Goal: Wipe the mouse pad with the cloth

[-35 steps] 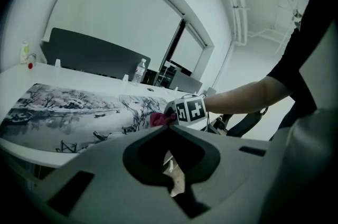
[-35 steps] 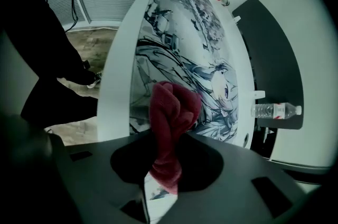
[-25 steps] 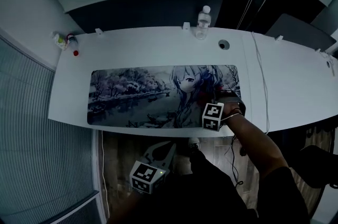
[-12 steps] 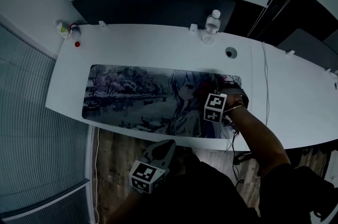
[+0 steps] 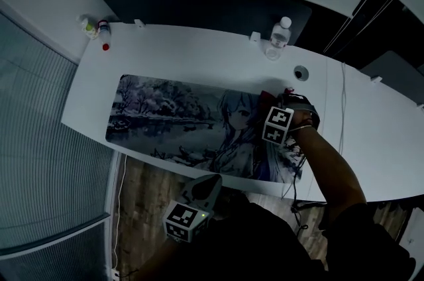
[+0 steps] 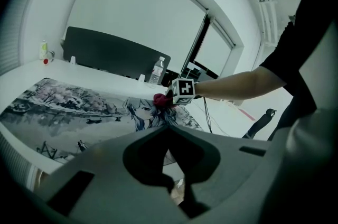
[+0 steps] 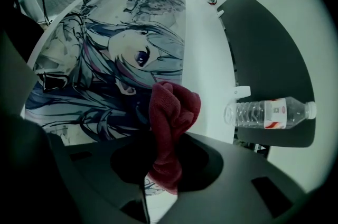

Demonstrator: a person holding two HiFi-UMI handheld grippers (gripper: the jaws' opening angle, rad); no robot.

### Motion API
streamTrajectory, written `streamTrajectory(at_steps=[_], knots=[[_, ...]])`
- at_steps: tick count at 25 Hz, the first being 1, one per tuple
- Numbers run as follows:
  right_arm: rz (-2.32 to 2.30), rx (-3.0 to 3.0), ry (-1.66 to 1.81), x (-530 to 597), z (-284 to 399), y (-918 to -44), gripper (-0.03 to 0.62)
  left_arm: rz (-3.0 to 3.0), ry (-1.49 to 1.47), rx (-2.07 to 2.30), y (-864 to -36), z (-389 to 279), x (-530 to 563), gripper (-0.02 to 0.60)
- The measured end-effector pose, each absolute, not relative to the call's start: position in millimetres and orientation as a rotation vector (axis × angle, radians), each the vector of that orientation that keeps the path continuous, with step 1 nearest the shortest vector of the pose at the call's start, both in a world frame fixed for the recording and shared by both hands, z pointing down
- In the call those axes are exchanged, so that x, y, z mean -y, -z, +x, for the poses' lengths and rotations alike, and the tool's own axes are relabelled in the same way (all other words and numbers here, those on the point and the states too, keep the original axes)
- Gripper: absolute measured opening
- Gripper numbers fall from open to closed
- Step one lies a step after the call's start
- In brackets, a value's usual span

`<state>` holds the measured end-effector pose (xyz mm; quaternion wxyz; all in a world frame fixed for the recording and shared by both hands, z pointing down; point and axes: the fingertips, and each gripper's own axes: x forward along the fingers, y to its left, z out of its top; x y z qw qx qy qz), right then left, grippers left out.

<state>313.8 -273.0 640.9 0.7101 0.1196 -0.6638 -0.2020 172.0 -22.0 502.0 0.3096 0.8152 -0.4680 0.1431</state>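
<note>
A long illustrated mouse pad [image 5: 165, 117] lies on a white tabletop [image 5: 199, 54]. Off the tabletop's near edge, the left gripper [image 5: 211, 181] hangs with its fingers closed on nothing. At the pad's far right corner, the right gripper [image 5: 290, 99] has its fingers clenched on a bunched red cloth [image 7: 171, 109]. A water bottle [image 5: 279, 36] stands beyond.

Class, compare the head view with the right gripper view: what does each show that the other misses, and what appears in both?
Only the head view shows the left gripper, held off the desk over the floor, and the round hole in the desk. Only the right gripper view shows the grip itself: the right gripper shut on the bunched red cloth. Both show the mouse pad with its printed figure, the water bottle and the small items at the desk's far corner.
</note>
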Motion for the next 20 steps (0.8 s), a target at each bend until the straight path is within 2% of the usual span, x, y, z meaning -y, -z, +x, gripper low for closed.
streamTrajectory(at_steps=[20], knots=[[0.475,1.629,0.404,259.8,314.5,-624.3,0.114,2.171,-0.394,1.233,-495.0,168.0,10.9,0.005]])
